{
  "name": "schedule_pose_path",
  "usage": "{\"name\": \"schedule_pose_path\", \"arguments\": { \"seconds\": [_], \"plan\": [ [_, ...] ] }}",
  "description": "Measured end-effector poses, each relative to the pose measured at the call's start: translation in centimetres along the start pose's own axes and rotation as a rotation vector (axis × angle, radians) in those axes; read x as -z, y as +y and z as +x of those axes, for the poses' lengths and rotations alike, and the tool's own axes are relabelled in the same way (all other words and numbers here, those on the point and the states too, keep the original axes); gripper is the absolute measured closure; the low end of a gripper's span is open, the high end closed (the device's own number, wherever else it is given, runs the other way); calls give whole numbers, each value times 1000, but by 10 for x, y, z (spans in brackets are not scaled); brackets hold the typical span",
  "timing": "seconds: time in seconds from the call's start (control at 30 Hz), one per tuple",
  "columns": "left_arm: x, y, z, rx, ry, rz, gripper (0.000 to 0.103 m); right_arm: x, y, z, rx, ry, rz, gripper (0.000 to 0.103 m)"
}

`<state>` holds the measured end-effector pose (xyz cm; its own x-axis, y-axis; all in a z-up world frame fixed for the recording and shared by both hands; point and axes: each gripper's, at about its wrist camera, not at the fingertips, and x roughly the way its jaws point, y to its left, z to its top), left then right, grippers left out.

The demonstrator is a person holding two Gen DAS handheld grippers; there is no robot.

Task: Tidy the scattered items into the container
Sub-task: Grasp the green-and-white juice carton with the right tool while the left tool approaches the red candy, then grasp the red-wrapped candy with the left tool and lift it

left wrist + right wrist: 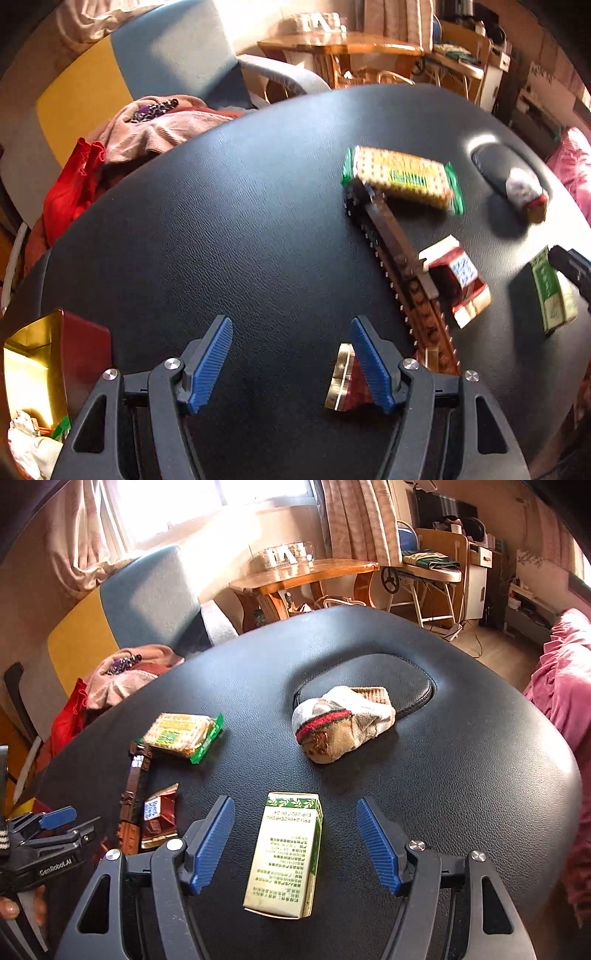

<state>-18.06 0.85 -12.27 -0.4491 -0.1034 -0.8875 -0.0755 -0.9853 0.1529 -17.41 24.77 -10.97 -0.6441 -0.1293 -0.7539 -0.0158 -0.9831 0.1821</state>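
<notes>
Between our right tool (pixel 295 843) fingers, spread wide, lies a green-white carton (pixel 286 854) on the black table (pixel 461 794). Left tool (pixel 291 363), also wide, has a red-gold wrapper (pixel 345 384) against its right finger; container (pixel 33 369) sits left. Farther: brown brick strip (pixel 402 266), cracker pack (pixel 183 736), sock (pixel 343 723).

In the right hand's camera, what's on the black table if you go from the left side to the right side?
Brown toy piece → red wrapper → cracker packet → green carton → sock.
</notes>
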Motion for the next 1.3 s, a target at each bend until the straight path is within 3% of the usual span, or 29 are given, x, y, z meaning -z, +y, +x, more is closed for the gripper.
{"name": "schedule_pose_path", "arguments": {
  "seconds": [0.03, 0.17, 0.27, 0.47, 0.73, 0.8, 0.93, 1.0, 1.3],
  "plan": [
    [3, -1, 0, -3, 5, 12, 35, 1, 1, 2, 5, 8, -11, 38],
    [15, -1, -7, 2, 5, 20, 35, 10, 6, 7, 5, 49, -58, 66],
    [30, -2, -15, -2, 0, 36, 35, 19, 11, 3, -2, 61, -77, 70],
    [59, 2, -32, 22, -4, 18, 35, 41, 23, -11, -41, 85, -110, 70],
    [96, 14, -60, 153, -74, -31, 36, 75, 39, -33, -92, 105, -130, 68],
    [95, 12, -69, 205, -102, -14, 35, 83, 40, -36, -100, 113, -121, 67],
    [82, 1, -75, 213, -143, 54, 35, 89, 36, -47, -123, 90, -91, 60],
    [74, -5, -71, 210, -140, 96, 35, 89, 33, -54, -120, 67, -87, 51],
    [58, -17, -53, 214, -119, 176, 35, 85, 16, -63, -120, 48, -29, 38]
  ]
}}
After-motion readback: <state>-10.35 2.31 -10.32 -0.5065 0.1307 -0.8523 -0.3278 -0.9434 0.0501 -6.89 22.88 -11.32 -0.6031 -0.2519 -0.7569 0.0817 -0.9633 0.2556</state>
